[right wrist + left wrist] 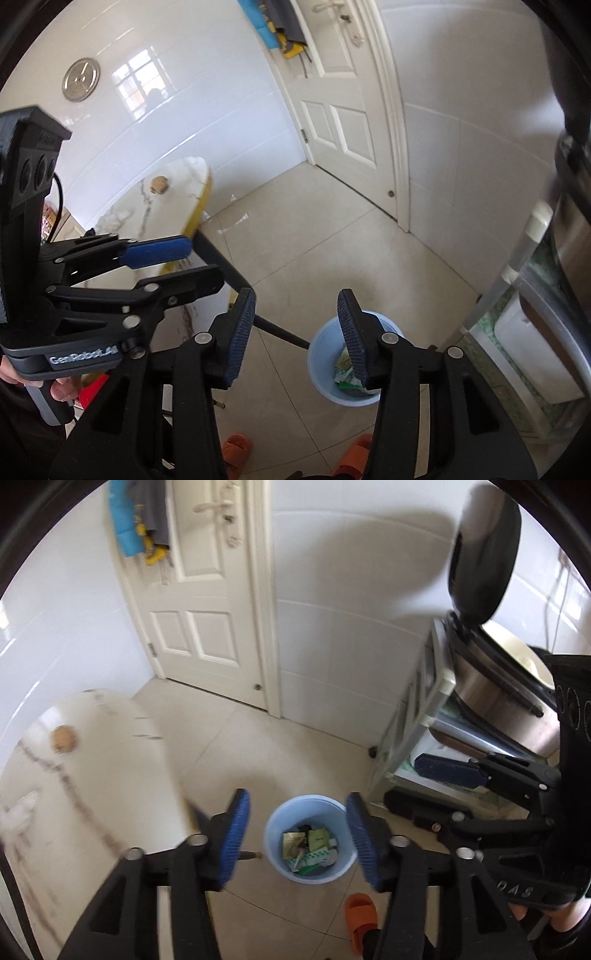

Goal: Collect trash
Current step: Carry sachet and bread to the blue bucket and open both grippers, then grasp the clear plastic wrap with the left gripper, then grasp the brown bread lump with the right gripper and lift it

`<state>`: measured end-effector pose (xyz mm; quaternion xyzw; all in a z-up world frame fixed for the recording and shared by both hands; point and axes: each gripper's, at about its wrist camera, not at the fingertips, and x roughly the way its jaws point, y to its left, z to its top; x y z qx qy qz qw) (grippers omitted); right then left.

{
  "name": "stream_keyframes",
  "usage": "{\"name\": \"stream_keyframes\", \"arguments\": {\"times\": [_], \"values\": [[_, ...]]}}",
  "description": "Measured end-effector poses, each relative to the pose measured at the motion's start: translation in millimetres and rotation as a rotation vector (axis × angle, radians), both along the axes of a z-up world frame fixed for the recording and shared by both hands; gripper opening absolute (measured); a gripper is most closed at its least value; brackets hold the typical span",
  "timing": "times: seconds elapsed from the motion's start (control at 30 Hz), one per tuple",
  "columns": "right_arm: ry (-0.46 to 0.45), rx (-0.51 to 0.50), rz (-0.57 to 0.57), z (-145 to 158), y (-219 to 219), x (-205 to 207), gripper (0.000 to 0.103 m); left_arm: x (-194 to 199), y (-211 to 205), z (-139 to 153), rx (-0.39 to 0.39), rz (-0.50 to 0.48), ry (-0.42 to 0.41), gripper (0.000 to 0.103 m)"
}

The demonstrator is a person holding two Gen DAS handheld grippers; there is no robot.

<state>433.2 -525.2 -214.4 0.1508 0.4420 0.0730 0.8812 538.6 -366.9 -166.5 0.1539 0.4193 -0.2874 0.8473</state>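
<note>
Inventory by count. Grippers: two, the left gripper and the right gripper, each with two blue-padded fingers, both spread with nothing between them. Bins: one, a blue bin on the floor, containing several packets and wrappers; the exact number cannot be told. Slippers: two, both orange, one left slipper and one right slipper. Tables: one, a white marble-patterned table. Round brown items on that table: one. Doors: one, a white door. Metal cookers with raised lid: one.
</note>
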Motion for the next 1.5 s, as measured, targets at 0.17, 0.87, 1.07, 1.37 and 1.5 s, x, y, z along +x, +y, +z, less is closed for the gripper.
{"name": "stream_keyframes", "arguments": {"times": [0.17,0.87,1.07,1.37,1.5], "values": [[-0.051,-0.037,0.048,34,36,5,0.058,-21,63,35,-0.040,0.079,-0.069,0.081],[-0.015,-0.189,0.323,46,209,157,0.075,67,238,2,0.109,0.340,-0.144,0.097],[0.034,-0.187,0.376,16,232,208,0.076,100,240,-15,0.156,0.308,-0.088,0.097],[0.081,-0.209,0.423,-20,261,260,0.079,126,269,-20,0.050,0.281,0.024,0.052],[0.078,-0.223,0.464,-28,273,268,0.085,132,276,-17,0.064,0.268,0.017,0.031]]}}
